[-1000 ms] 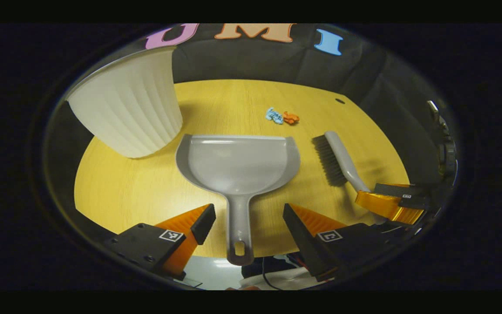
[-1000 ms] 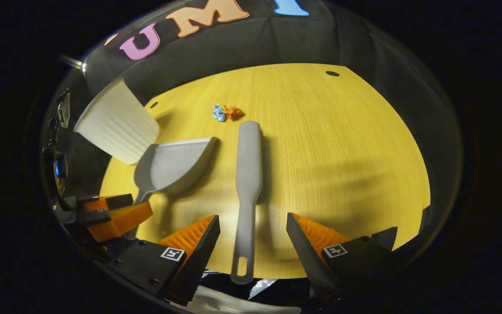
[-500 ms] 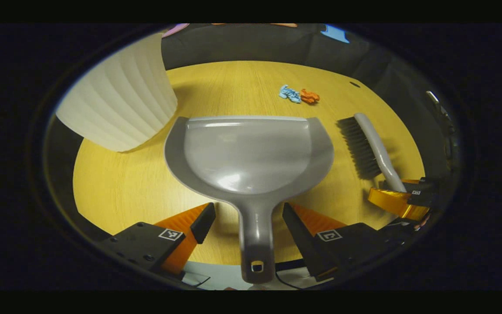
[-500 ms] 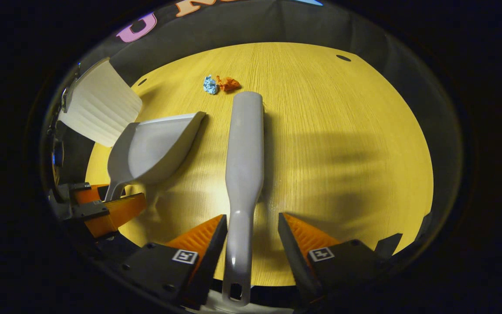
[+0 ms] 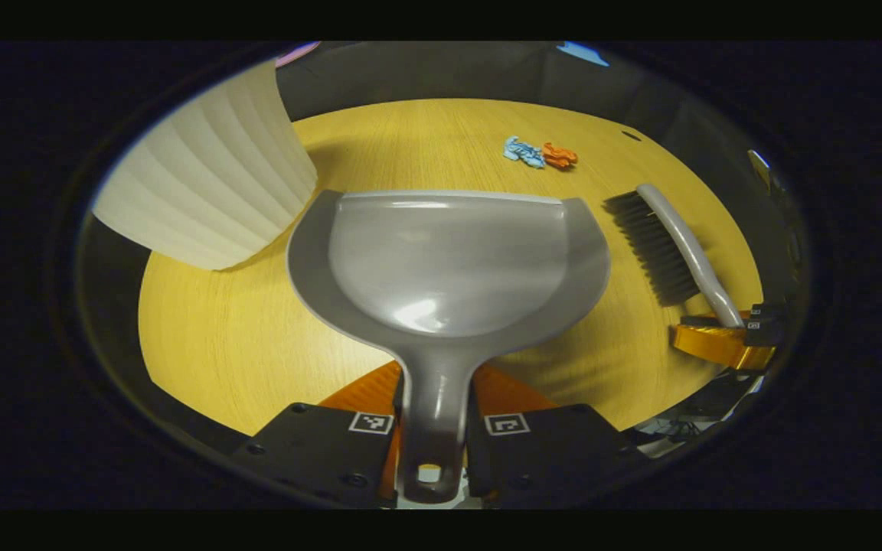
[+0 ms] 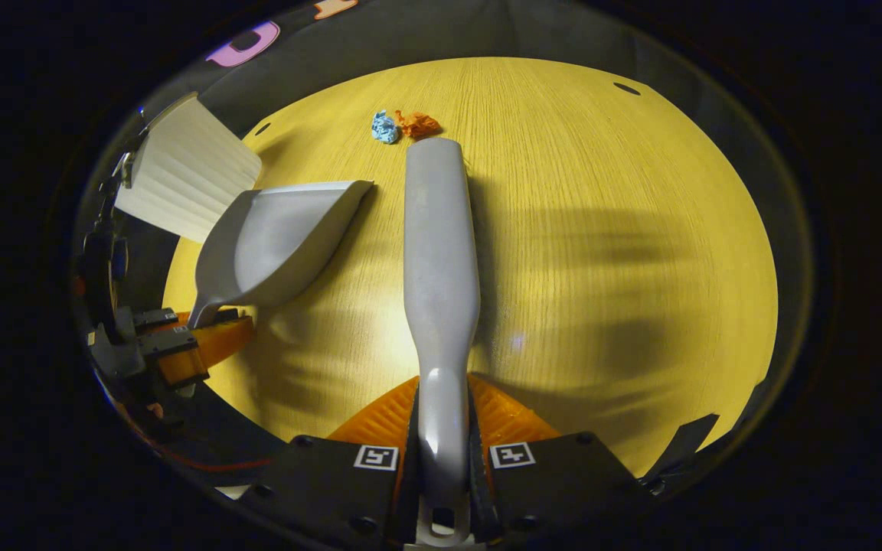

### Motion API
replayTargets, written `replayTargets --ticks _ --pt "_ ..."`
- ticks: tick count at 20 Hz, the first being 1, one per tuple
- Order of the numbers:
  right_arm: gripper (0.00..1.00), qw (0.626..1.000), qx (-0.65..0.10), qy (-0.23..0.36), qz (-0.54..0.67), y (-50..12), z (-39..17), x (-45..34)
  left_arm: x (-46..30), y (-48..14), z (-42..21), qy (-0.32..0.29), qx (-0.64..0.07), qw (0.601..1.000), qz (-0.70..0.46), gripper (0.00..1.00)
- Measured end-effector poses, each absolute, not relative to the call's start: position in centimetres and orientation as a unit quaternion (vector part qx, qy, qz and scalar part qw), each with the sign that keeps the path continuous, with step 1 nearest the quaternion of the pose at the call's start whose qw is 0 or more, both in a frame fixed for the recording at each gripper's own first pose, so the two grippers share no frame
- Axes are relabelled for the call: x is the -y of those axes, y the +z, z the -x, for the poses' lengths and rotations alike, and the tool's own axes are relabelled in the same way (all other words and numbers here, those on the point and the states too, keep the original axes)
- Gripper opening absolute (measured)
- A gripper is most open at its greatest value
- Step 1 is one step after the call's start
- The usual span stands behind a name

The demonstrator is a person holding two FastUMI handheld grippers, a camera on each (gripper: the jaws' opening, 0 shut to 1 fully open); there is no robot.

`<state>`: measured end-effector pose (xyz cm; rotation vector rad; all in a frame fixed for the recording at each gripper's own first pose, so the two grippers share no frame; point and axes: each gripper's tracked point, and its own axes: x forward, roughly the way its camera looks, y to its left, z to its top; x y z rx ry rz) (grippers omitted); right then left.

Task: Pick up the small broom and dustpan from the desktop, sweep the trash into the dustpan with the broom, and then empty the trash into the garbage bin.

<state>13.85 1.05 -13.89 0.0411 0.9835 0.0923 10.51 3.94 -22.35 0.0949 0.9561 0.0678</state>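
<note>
A grey dustpan [image 5: 449, 260] lies on the yellow desktop [image 5: 257, 337], its mouth facing away. My left gripper [image 5: 435, 398] is shut on its handle. The grey broom [image 6: 439, 252] lies lengthwise in the right gripper view, and my right gripper [image 6: 441, 413] is shut on its handle. In the left gripper view the broom [image 5: 674, 241] shows its dark bristles at the right, with the right gripper [image 5: 724, 340] at its handle. The dustpan [image 6: 276, 241] and left gripper [image 6: 188, 344] appear at the left of the right gripper view. Blue and orange crumpled trash [image 5: 539, 153] [image 6: 404, 125] sits beyond both tools.
A white ribbed garbage bin [image 5: 207, 172] [image 6: 184, 176] stands at the desk's left, close beside the dustpan. The desktop [image 6: 625, 252] stretches wide to the right of the broom. Small dark holes mark the desk's far edge.
Both grippers moved forward over the handles and went from open to shut, the left on the dustpan handle, the right on the broom handle.
</note>
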Motion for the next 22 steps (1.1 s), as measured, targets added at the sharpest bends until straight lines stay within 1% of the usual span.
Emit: replayTargets --ticks 2,5,6,7,8,9,10,13,17,18,19,20,21,22 --pt "0.28 0.883 -0.467 0.047 -0.02 -13.3 -13.8 -0.7 -4.1 -22.1 -10.5 0.014 -0.451 0.892 -0.042 0.28" --pt "0.27 0.896 -0.439 0.056 -0.018 -10.4 -13.7 0.1 -4.4 -20.0 -11.5 -0.014 -0.404 0.913 -0.054 0.27" --pt "0.24 0.9 -0.433 0.056 -0.009 -9.3 -13.8 0.5 -4.6 -19.6 -11.5 -0.02 -0.401 0.914 -0.059 0.27" --pt "0.27 0.905 -0.423 0.054 0.0 -8.0 -14.4 1.0 -4.9 -18.7 -11.8 -0.031 -0.385 0.92 -0.071 0.29" --pt "0.27 0.906 -0.419 0.049 0.015 -6.8 -15.2 1.8 -5.3 -18.0 -11.7 -0.039 -0.38 0.92 -0.084 0.29" --pt "0.23 0.908 -0.416 0.043 0.032 -5.6 -16.4 2.6 -5.6 -17.2 -11.4 -0.054 -0.375 0.92 -0.101 0.27" --pt "0.27 0.91 -0.41 0.037 0.051 -4.6 -17.7 3.2 -5.8 -16.7 -11.4 -0.067 -0.374 0.918 -0.115 0.27" --pt "0.27 0.909 -0.4 0.018 0.117 -2.0 -22.3 4.4 -5.6 -16.2 -11.3 -0.107 -0.38 0.908 -0.141 0.27" --pt "0.27 0.901 -0.382 0.009 0.205 -0.3 -28.5 3.8 -5.8 -16.3 -11.3 -0.115 -0.391 0.898 -0.164 0.27" --pt "0.27 0.897 -0.377 0.008 0.23 -0.3 -29.8 3.6 -5.8 -16.4 -11.2 -0.118 -0.394 0.896 -0.167 0.27" --pt "0.27 0.891 -0.374 0.006 0.256 -0.2 -31.0 3.5 -5.9 -16.7 -11.0 -0.119 -0.399 0.894 -0.169 0.29" --pt "0.27 0.884 -0.374 0.003 0.28 0.0 -31.9 3.4 -6.2 -16.9 -10.9 -0.119 -0.404 0.891 -0.171 0.29" --pt "0.23 0.878 -0.378 0.008 0.294 -0.1 -32.4 3.1 -6.3 -17.2 -10.7 -0.119 -0.41 0.887 -0.174 0.27" --pt "0.27 0.874 -0.384 0.024 0.297 -0.1 -32.1 2.2 -6.3 -17.1 -10.7 -0.122 -0.408 0.889 -0.17 0.29"
